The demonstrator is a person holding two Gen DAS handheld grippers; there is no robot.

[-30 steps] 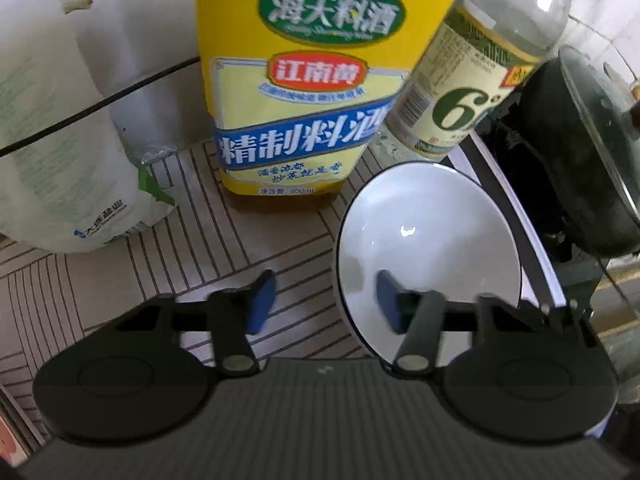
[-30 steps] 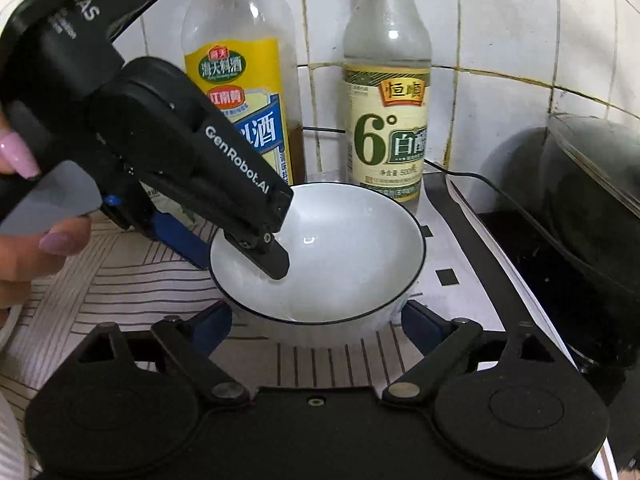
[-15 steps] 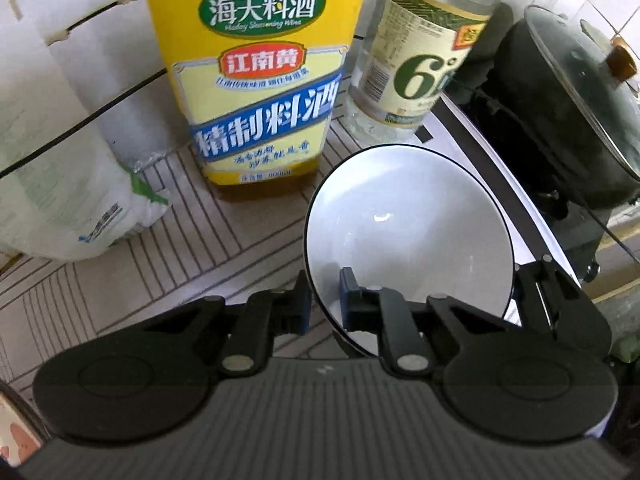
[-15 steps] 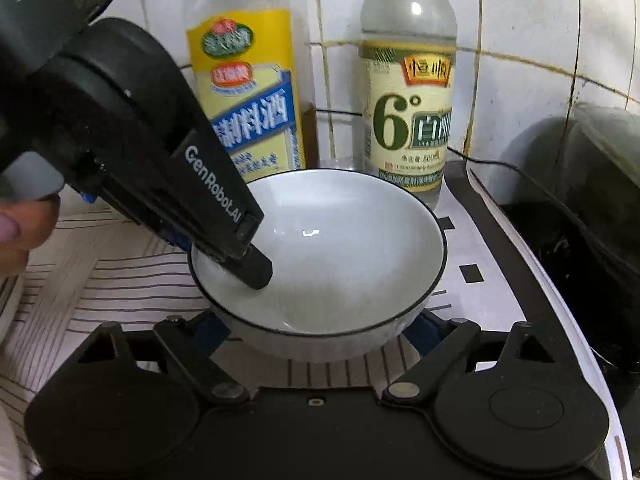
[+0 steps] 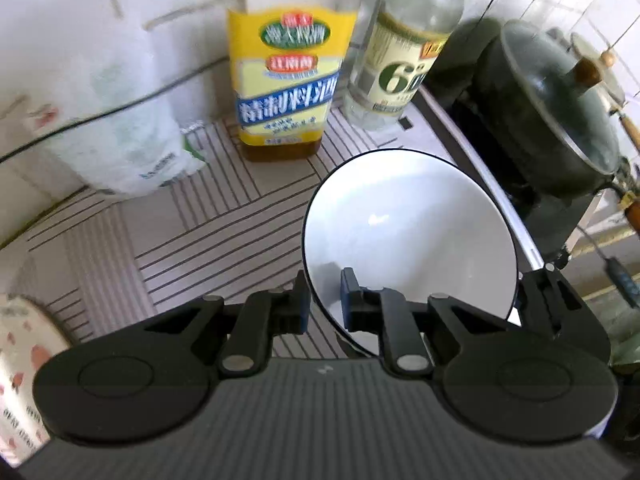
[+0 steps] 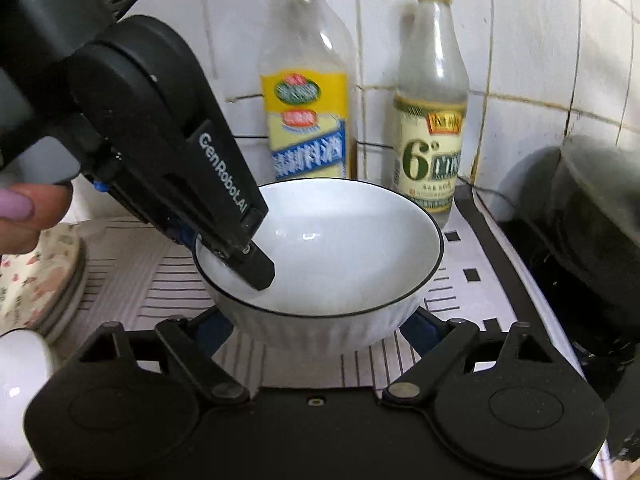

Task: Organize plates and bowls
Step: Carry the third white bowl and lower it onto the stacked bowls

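A white bowl [image 5: 412,236] with a thin black rim is held above the striped mat [image 5: 208,232]. My left gripper [image 5: 324,304] is shut on the bowl's near-left rim, one finger inside and one outside. In the right wrist view the bowl [image 6: 340,248] hangs just above and between my right gripper's fingers. My right gripper [image 6: 316,328] is open below the bowl, its blue pads either side of the base. The left gripper [image 6: 236,248] shows there, clamped on the bowl's left rim.
A yellow-labelled cooking wine bottle [image 5: 288,80] and a vinegar bottle [image 5: 400,60] stand against the tiled wall. A dark lidded pot [image 5: 560,120] sits at the right. A floral-patterned plate [image 6: 36,276] and a white bowl [image 6: 16,392] lie at the left. A plastic bag [image 5: 116,132] stands back left.
My left gripper closed on the bowl's rim and has lifted it up and back from the bottles. The bowl now hangs higher over the open right gripper.
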